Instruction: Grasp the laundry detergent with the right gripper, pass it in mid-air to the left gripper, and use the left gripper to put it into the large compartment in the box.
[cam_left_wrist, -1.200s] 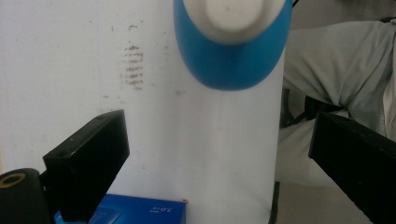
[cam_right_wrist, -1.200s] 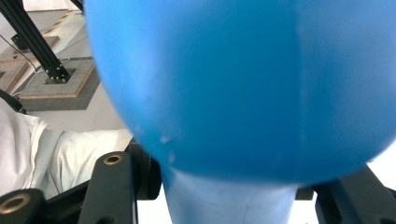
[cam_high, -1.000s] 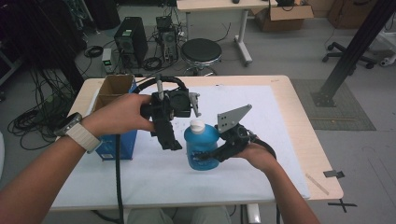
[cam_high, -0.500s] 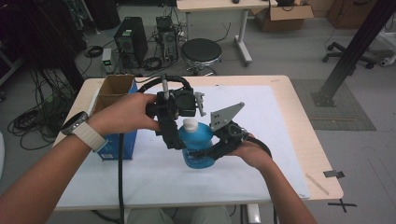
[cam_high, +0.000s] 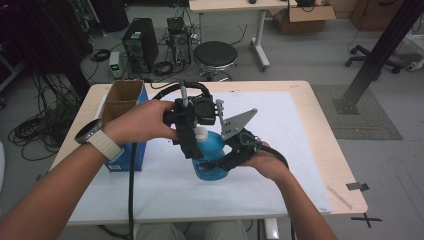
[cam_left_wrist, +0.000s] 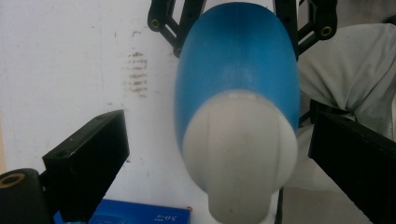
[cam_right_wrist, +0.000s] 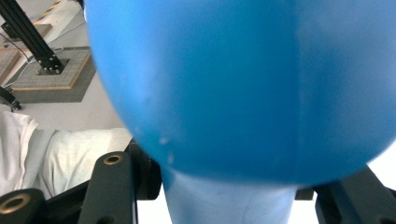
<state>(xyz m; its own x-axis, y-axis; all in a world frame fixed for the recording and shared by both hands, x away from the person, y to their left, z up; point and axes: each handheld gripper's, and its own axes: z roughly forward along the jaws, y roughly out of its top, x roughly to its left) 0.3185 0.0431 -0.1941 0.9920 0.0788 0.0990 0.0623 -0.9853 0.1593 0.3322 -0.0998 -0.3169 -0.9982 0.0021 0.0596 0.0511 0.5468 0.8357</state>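
A blue bottle (cam_high: 212, 152) with a white cap (cam_high: 201, 133) is held tilted just above the white sheet at mid-table. My right gripper (cam_high: 220, 162) comes in from the right and is shut on its body; in the right gripper view the blue bottle (cam_right_wrist: 243, 84) bulges between the jaws of the right gripper (cam_right_wrist: 233, 186). My left gripper (cam_high: 192, 145) points down over the top. In the left gripper view the cap (cam_left_wrist: 238, 149) sits between the spread jaws of the left gripper (cam_left_wrist: 222, 154), which stands open, with a gap on both sides.
A blue cardboard box (cam_high: 122, 107) with open flaps stands at the table's left side. A white sheet (cam_high: 285, 165) covers most of the tabletop. Cables trail from both grippers. A stool (cam_high: 215, 55) and computer cases stand on the floor beyond the far edge.
My left gripper has shifted slightly right and down, so its jaws now straddle the bottle's cap. The right gripper keeps its hold, and the bottle has barely moved.
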